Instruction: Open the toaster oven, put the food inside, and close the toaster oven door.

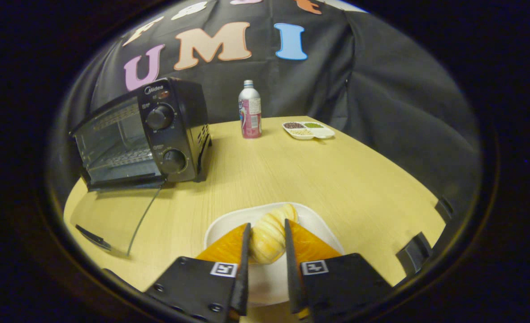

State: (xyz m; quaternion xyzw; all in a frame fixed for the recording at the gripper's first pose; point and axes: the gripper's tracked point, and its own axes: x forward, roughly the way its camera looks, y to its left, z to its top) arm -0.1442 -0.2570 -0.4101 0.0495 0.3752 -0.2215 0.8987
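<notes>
A ridged, golden bread roll [268, 240] lies on a white plate [325, 226] at the near edge of the wooden table. My gripper [267, 223] has one finger on each side of the roll, and both press against its flanks. Beyond the fingers and to their left stands the black toaster oven [157, 130]. Its glass door [117, 215] is folded down flat over the table, with the dark handle [93, 237] nearest me. The wire rack [121, 157] inside is bare.
A pink and silver bottle [250, 113] stands at the back of the table [336, 179]. To its right is a white sectioned dish [309, 130] of grains. Black brackets [412, 258] sit on the table's right edge.
</notes>
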